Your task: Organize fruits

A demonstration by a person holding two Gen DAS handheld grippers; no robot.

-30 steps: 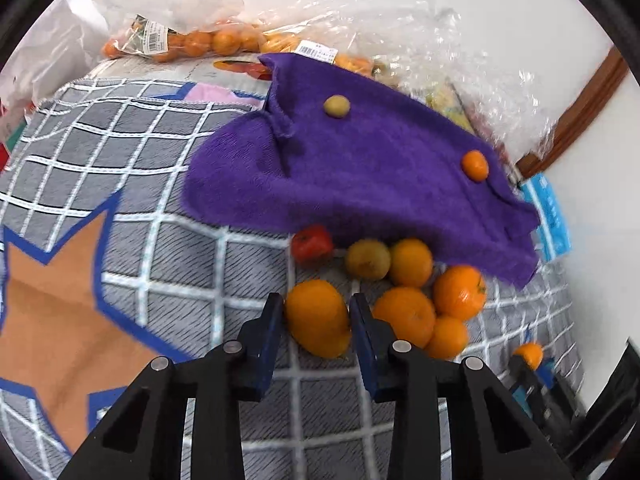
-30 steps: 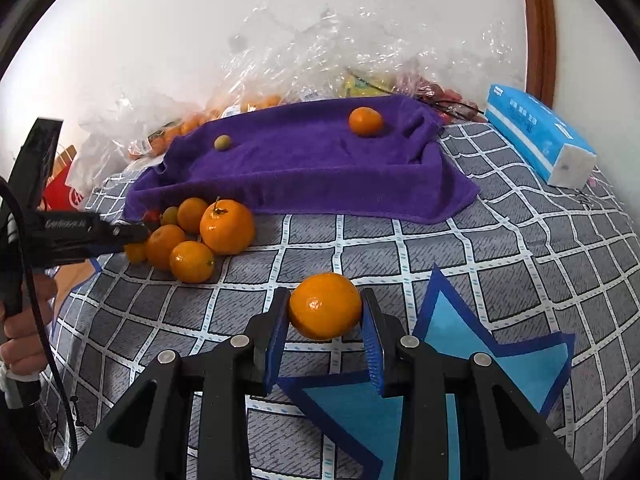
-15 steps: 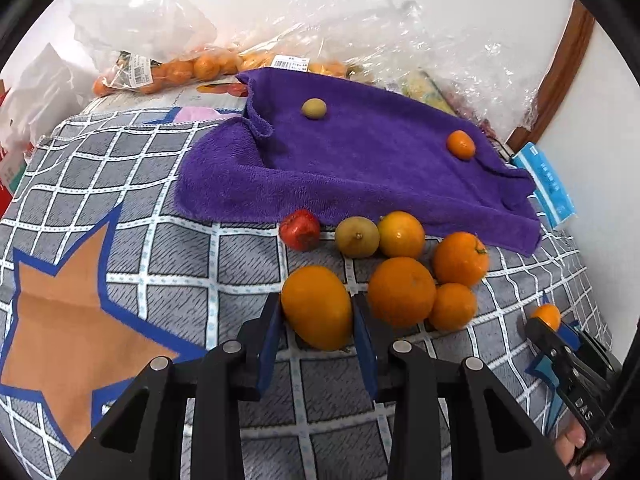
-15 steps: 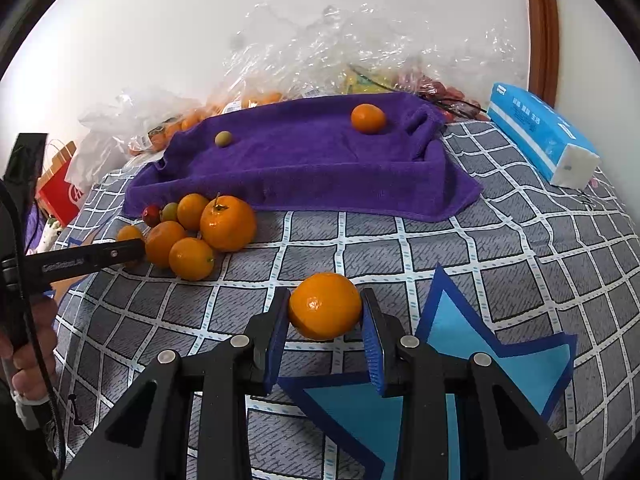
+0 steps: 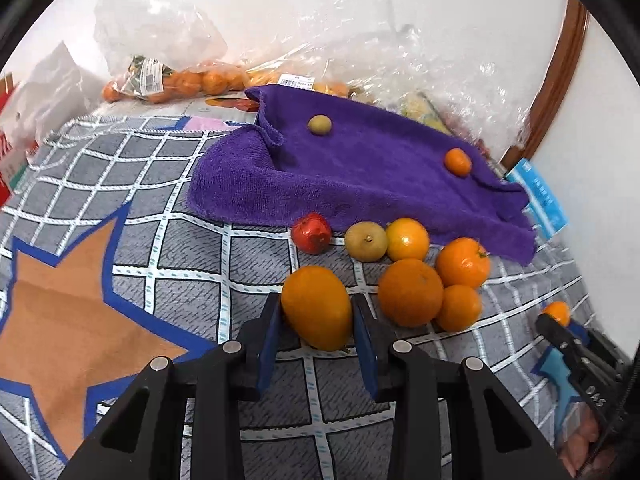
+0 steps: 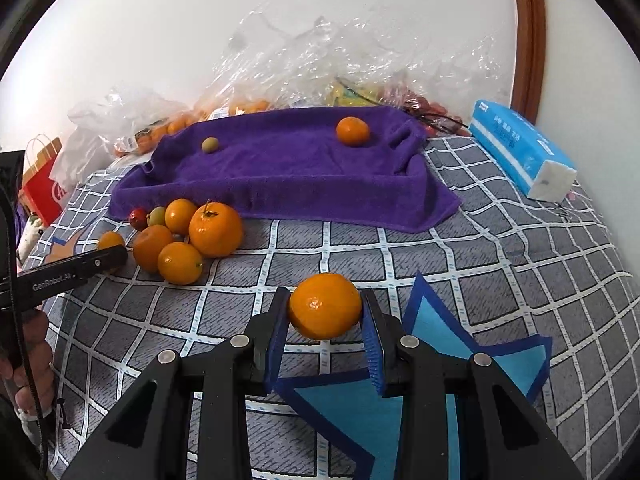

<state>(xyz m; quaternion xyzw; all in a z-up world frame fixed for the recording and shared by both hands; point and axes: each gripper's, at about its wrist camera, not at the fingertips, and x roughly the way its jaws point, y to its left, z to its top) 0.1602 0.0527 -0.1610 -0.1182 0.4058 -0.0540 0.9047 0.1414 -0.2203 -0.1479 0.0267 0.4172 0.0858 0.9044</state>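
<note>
My left gripper (image 5: 318, 334) is shut on an orange (image 5: 316, 312) just above the checked cloth, beside a pile of loose fruit: several oranges (image 5: 410, 292), a yellow-green fruit (image 5: 366, 241) and a small red fruit (image 5: 311, 233). My right gripper (image 6: 325, 332) is shut on another orange (image 6: 325, 306) above the cloth, to the right of the same pile (image 6: 192, 236). A purple towel (image 6: 288, 168) lies behind, with one small orange (image 6: 352, 131) and one small green fruit (image 6: 209, 145) on it.
Clear plastic bags (image 5: 176, 76) with more oranges lie along the wall behind the towel. A blue tissue pack (image 6: 520, 148) is at the right, a red paper bag (image 6: 42, 188) at the left. A blue star patch (image 6: 424, 392) and an orange star patch (image 5: 68, 320) mark the cloth.
The left gripper has pulled back and lifted a little with its orange, so the pile and towel sit farther off. The right gripper holds almost still with its orange.
</note>
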